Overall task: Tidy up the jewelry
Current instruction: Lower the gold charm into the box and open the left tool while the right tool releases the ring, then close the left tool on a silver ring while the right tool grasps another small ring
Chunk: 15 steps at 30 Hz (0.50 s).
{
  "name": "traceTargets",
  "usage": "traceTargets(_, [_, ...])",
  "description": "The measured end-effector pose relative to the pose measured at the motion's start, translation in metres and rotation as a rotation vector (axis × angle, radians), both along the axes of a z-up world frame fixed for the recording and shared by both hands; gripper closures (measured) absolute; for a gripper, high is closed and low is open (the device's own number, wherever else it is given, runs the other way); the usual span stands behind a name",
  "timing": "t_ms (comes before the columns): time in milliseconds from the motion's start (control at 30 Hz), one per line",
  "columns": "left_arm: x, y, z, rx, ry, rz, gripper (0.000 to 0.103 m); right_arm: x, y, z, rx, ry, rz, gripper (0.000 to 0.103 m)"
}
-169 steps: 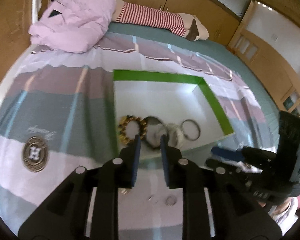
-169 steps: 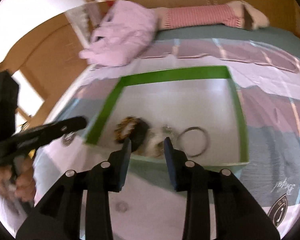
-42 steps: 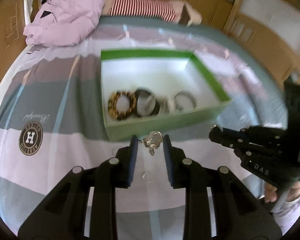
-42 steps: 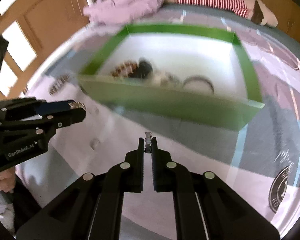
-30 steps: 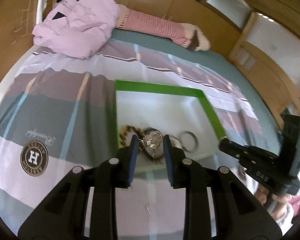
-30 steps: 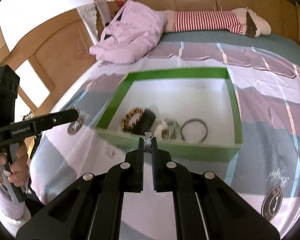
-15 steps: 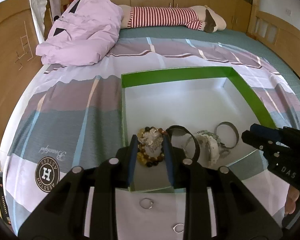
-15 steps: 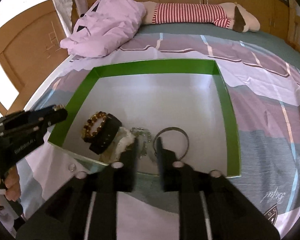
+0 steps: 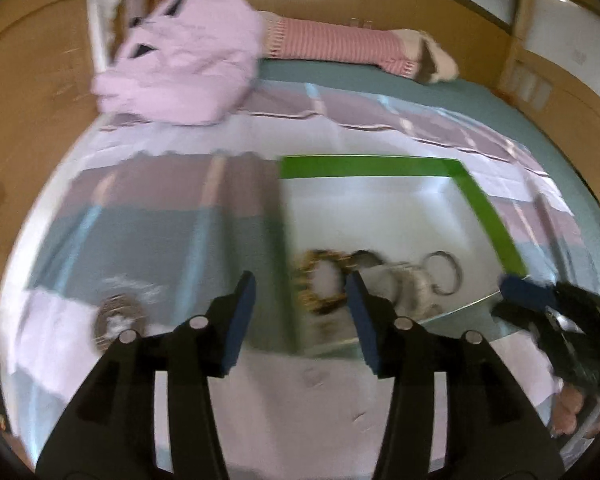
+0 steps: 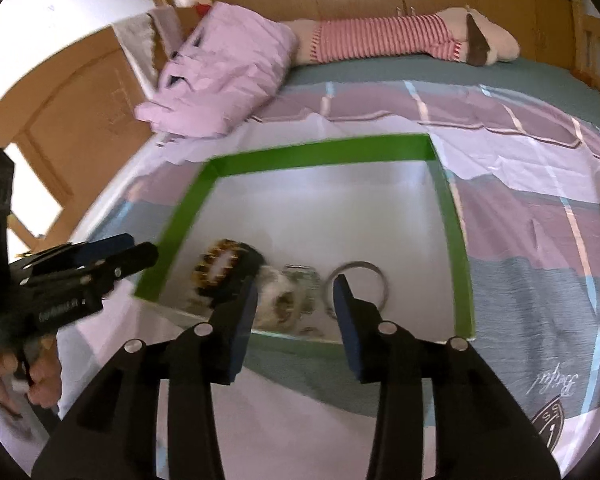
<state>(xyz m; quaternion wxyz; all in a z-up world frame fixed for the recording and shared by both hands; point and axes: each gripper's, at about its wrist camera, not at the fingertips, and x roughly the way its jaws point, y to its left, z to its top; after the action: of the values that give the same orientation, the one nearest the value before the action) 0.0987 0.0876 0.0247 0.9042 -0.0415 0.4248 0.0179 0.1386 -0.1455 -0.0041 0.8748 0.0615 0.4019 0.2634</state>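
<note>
A green box point(image 9: 368, 166) with a white inside lies on the bed. Along its near side lie a brown beaded bracelet point(image 9: 320, 284), a black band point(image 10: 246, 276), a whitish silver heap point(image 10: 284, 300) and a thin silver bangle point(image 10: 356, 284). My left gripper point(image 9: 300, 308) hovers over the box's near left corner, its jaws opening with nothing between them. My right gripper point(image 10: 294, 312) hangs over the box's near wall above the silver heap, jaws also opening and empty. The same box point(image 10: 320, 156) shows in the right wrist view, with the left gripper point(image 10: 100, 264) at its left.
A pink garment point(image 9: 192, 60) and a striped plush toy point(image 10: 380, 40) lie at the far end of the bed. A round logo point(image 9: 118, 320) marks the striped sheet left of the box. A person's hand point(image 10: 40, 380) holds the left gripper. Wooden panels surround the bed.
Both grippers have opened wider. The silver piece between the left jaws and the small piece in the right jaws are gone from them. The left view has swung left and is blurred.
</note>
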Motion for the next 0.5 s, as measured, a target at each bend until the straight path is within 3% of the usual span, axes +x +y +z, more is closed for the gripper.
traceTargets(100, [-0.014,0.02,-0.015,-0.011,0.09,0.044,0.054,-0.027,0.022,0.005,0.073,0.026,0.191,0.063])
traceTargets(167, [-0.019,0.022,-0.032,-0.003,0.149,0.048,0.054,-0.043,0.048,-0.005,0.07,0.078,0.321,0.063])
traceTargets(300, [-0.018,0.009,-0.06,0.01,0.235,-0.002,0.054,-0.064,0.106,-0.05,-0.161,0.123,0.44,0.063])
traceTargets(433, [-0.014,-0.008,-0.075,0.017,0.274,-0.044,0.054,-0.066,0.131,-0.083,-0.305,0.151,0.449,0.064])
traceTargets(500, [-0.012,-0.014,-0.08,0.003,0.276,-0.064,0.053,-0.066,0.134,-0.09,-0.348,0.133,0.425,0.075])
